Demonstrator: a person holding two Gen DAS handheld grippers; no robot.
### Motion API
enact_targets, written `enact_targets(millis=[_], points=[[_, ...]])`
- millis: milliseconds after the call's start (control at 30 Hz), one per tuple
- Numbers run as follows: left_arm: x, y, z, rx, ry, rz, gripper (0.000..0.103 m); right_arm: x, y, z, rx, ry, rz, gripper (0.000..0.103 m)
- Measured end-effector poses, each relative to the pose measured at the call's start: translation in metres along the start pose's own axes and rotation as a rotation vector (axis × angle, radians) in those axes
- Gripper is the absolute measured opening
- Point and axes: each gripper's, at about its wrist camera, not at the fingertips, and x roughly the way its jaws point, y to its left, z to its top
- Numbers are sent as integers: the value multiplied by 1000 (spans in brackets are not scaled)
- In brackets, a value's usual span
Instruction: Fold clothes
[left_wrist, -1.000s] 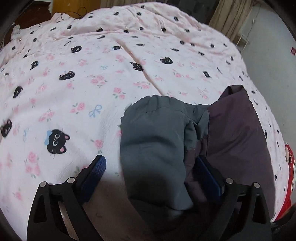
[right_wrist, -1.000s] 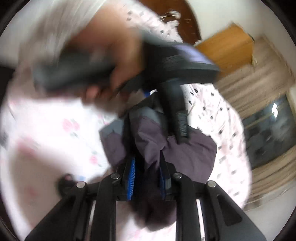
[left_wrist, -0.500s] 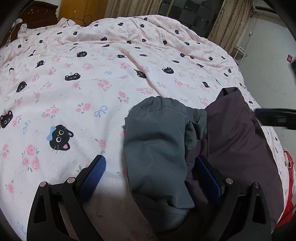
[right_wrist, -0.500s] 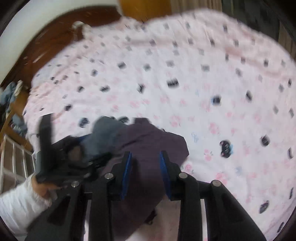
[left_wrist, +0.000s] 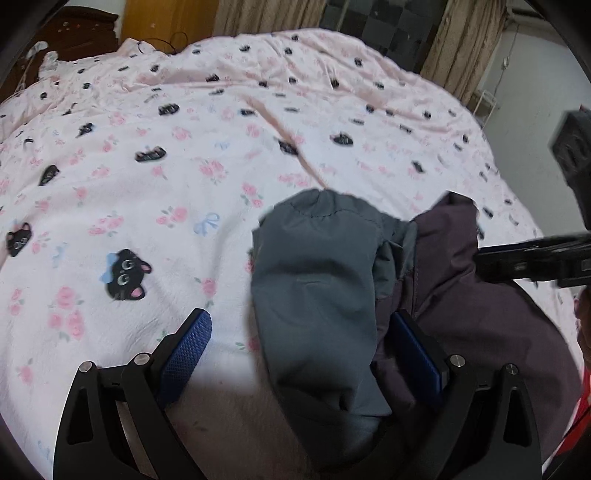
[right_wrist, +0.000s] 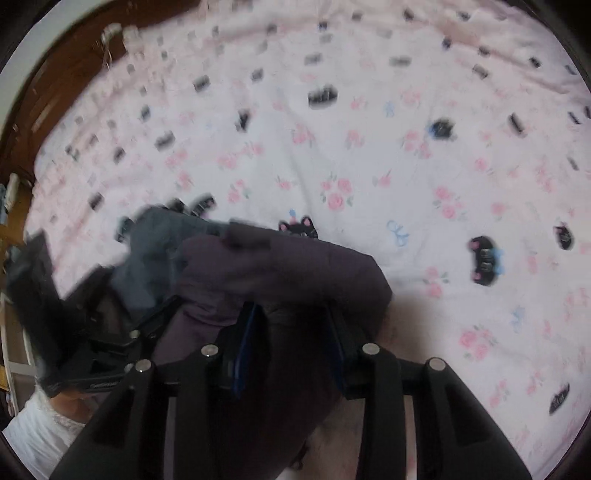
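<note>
A garment with a grey part (left_wrist: 317, 280) and a dark purple part (left_wrist: 476, 317) lies bunched on the pink cat-print bed cover (left_wrist: 155, 192). My left gripper (left_wrist: 303, 354) is open; the grey part lies between its wide blue pads, touching the right pad (left_wrist: 413, 350). My right gripper (right_wrist: 291, 343) is shut on the purple part (right_wrist: 291, 273), which fills the gap between its pads. The grey part (right_wrist: 155, 251) shows left of it. The right gripper also shows at the right edge of the left wrist view (left_wrist: 535, 258).
The bed cover (right_wrist: 406, 166) fills both views. A dark wooden headboard (right_wrist: 66, 85) is at the far left. Curtains (left_wrist: 461, 44) and a wooden cabinet (left_wrist: 166, 18) stand behind the bed. My left gripper's body (right_wrist: 85, 325) is at the lower left of the right wrist view.
My right gripper swung down to the garment's right side and is now closed on the purple fabric. My left gripper has stayed open around the grey part, tilting up slightly.
</note>
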Motion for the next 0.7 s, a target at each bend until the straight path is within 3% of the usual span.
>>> enact_targets(millis=[67,133,267,400,567,700], points=[[-20,-2,3,-14,-46,14,95,-27,6,-11,-20,-60,22,51],[-50,-8,5,-8,-122,5,95,-50,19,-25,-83,-97,8,52],[-96,-28,4,47,-208,-10,95,-64,47,-49,-199,-76,-20,53],[-100,-44,-14,96,-143,21,95,-45,54,-62,-215,-3,-41,56],[-62,-40,-53,85,-5,96,96,-17,43,-72,-158,52,-50,84],[-47,-26,-73,22,-52,74,102,10,32,-84,-89,92,12,87]])
